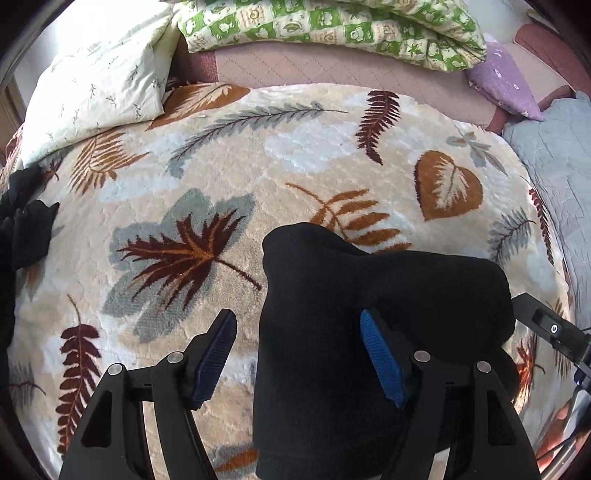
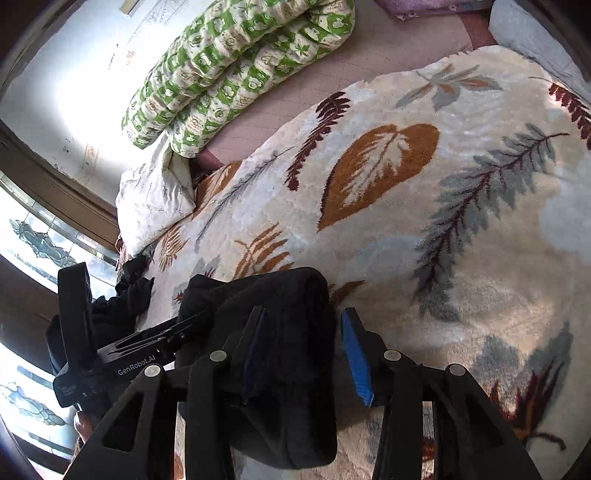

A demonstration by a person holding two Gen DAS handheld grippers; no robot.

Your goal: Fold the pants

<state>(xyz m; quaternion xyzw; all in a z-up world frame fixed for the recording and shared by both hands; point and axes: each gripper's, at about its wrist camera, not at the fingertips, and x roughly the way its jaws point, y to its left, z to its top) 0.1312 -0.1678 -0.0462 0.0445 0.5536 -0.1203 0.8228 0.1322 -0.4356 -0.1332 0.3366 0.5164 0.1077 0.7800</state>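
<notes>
The black pants point(image 1: 369, 314) lie folded into a thick bundle on the leaf-patterned blanket point(image 1: 221, 166). My left gripper point(image 1: 299, 354) is open, its jaws wide apart; the bundle's left part lies between the fingers and its right finger point(image 1: 382, 360) rests over the cloth. In the right wrist view the same bundle point(image 2: 273, 332) lies between the open jaws of my right gripper point(image 2: 303, 354), whose left finger point(image 2: 253, 350) is against the cloth. The left gripper's body point(image 2: 122, 354) shows at the bundle's left. The right gripper's body point(image 1: 550, 328) shows at the bundle's right.
Another black garment point(image 1: 26, 221) lies at the blanket's left edge, also in the right wrist view point(image 2: 129, 288). A white pillow point(image 1: 99, 81), a green checked quilt point(image 1: 332, 29), a purple pillow point(image 1: 506, 81) and a grey quilt point(image 1: 557, 155) ring the blanket.
</notes>
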